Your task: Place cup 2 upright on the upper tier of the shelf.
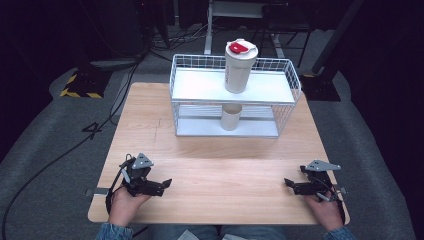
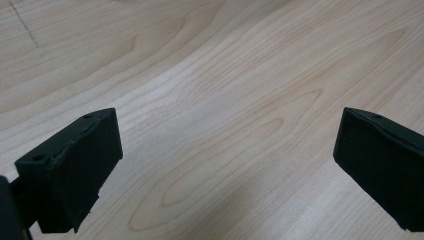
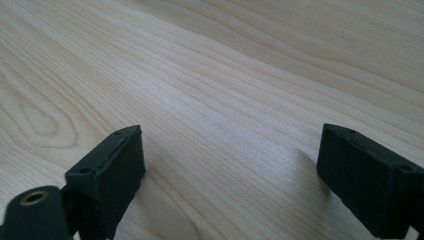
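A white shaker bottle (image 1: 239, 66) with a red flip cap stands upright on the top shelf of a white wire rack (image 1: 233, 96) at the back of the wooden table (image 1: 215, 150). A shorter cream cup (image 1: 231, 117) stands on the rack's lower shelf, right below the bottle. My left gripper (image 1: 166, 184) rests near the front left edge, open, with bare wood between its jaws (image 2: 227, 150). My right gripper (image 1: 288, 183) sits near the front right edge, also open over bare wood (image 3: 230, 160). Both point inward toward the table's middle.
Grey carpet surrounds the table. Cables trail across the floor at the left, past a black and yellow striped base (image 1: 82, 84). Dark equipment stands and a metal frame leg (image 1: 208, 30) rise behind the rack.
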Available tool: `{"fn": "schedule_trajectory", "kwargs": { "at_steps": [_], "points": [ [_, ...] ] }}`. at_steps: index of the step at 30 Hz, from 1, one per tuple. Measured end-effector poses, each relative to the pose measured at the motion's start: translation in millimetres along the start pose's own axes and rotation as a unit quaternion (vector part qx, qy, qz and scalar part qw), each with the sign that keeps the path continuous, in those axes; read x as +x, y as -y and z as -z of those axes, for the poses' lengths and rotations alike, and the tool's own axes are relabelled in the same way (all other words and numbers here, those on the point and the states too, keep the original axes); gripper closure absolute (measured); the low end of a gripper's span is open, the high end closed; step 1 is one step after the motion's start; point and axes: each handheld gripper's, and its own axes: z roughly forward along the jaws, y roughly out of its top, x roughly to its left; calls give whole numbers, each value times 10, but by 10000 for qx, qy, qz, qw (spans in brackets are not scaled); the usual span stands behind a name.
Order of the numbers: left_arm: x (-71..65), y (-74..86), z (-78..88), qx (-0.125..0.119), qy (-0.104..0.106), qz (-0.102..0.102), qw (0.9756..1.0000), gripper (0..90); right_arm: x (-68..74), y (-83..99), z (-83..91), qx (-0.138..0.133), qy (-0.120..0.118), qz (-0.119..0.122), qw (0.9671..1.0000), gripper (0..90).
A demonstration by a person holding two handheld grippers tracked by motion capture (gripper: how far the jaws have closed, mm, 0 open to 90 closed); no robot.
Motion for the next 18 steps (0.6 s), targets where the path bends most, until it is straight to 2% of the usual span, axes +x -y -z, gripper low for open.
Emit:
{"fn": "schedule_trajectory", "kwargs": {
  "at_steps": [9, 10, 14, 18],
  "points": [
    [17, 80, -117, 216, 50, 96, 9997, 0, 1, 0, 0, 0, 4, 0, 10000, 120],
    [30, 87, -124, 262, 50, 57, 9996, 0, 1, 0, 0, 0, 5, 2, 10000, 120],
    [54, 135, -183, 311, 10, 188, 9993, 0, 1, 0, 0, -1, 5, 2, 10000, 120],
    [73, 176, -245, 415, -81, 108, 9990, 0, 1, 0, 0, 0, 5, 3, 10000, 120]
  ]
}}
